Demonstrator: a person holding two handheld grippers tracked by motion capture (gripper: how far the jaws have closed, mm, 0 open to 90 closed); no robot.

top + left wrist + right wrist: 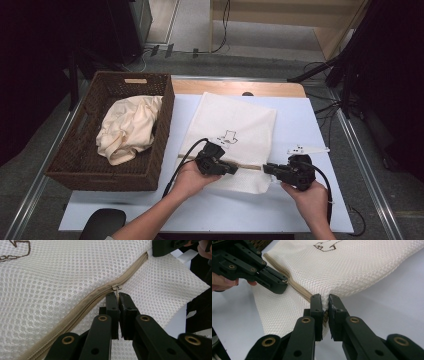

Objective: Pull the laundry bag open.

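The left gripper (117, 295) is pinching the zipper pull (117, 288) of the mesh bag (235, 125); the right gripper (325, 302) is clamping the bag's edge at the zipper's end; the basket (85, 165) is sitting left of both.

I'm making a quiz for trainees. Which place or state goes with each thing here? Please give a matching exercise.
Things:
1. left tongs
2. right tongs
3. cream cloth
4. mesh laundry bag

Places or states:
A. crumpled in the wicker basket
B. lying flat on the white table
C. shut on the zipper pull
D. shut on the bag's edge at the zipper's end

Pairs: 1-C, 2-D, 3-A, 4-B
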